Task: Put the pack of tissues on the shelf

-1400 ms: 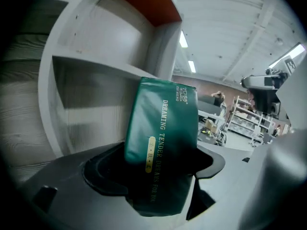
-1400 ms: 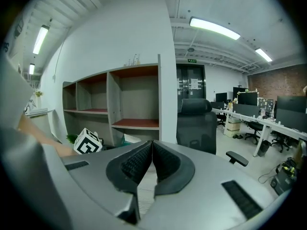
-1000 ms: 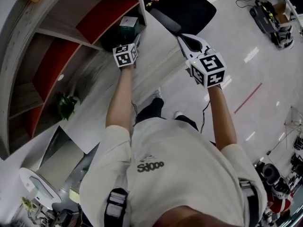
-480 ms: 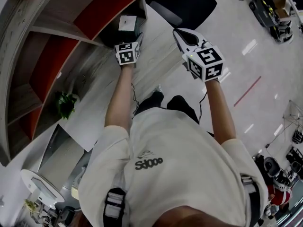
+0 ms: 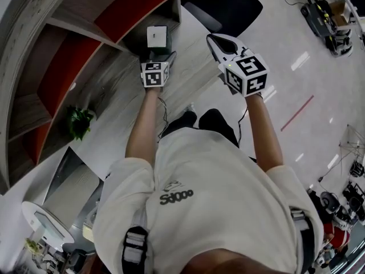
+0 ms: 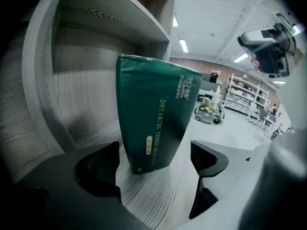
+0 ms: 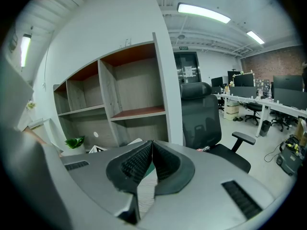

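Left gripper (image 6: 153, 170): the jaws stand wide apart and have just been opening. The pack of tissues (image 6: 153, 114) stands between the two jaw tips, and neither pad presses on it. A clear gap shows on the side toward the open room; the other pad sits close to the pack's lower edge.

Pack of tissues: dark green wrapper with pale lettering down its face. It stands on end and leans slightly, with its base on the wood-grain board of the shelf (image 6: 81, 85). In the head view the pack shows its pale top (image 5: 157, 37), inside the compartment at the end of the shelf unit nearest the office chair (image 5: 225, 4). The left gripper is directly in front of that compartment.

Right gripper (image 7: 150, 150): the ribbed pads are closed together with nothing between them. In the head view it is held out over the floor, beside the left gripper and well apart from the pack, with its tip toward the chair.

A potted plant (image 5: 78, 121) stands in another compartment, well apart from the pack
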### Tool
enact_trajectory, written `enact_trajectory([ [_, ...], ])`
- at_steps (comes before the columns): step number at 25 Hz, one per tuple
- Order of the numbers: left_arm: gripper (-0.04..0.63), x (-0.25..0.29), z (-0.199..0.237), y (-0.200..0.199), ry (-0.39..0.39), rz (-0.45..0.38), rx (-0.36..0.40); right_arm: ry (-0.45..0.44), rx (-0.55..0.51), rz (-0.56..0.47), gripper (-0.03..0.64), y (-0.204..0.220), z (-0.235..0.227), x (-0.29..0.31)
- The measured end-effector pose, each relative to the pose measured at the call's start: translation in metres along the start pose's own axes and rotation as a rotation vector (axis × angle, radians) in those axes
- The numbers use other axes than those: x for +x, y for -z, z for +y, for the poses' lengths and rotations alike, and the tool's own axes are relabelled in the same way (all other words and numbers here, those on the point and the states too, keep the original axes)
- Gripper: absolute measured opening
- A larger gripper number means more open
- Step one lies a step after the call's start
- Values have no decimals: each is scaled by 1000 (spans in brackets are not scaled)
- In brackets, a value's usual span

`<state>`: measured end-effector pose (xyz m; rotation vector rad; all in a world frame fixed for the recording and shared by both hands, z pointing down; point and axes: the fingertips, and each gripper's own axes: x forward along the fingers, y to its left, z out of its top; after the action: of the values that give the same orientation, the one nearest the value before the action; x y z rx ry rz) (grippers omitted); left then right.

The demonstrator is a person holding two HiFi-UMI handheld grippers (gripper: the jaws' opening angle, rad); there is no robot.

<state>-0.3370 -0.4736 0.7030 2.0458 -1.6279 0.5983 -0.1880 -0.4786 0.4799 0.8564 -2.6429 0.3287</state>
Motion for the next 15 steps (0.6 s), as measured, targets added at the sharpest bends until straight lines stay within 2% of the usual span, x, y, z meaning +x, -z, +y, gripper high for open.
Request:
enact_trajectory([
  [4,445,-5,2,1,20,-12,22,-12,-21,-11,6,-5,5,0],
  [6,340,-5,6,0,19,-17,16,-9,-22,-10,6,-5,5,0],
  [15,331,24,21,-22,-18,-11,-30,5,-13,11,6,0,-5,0],
])
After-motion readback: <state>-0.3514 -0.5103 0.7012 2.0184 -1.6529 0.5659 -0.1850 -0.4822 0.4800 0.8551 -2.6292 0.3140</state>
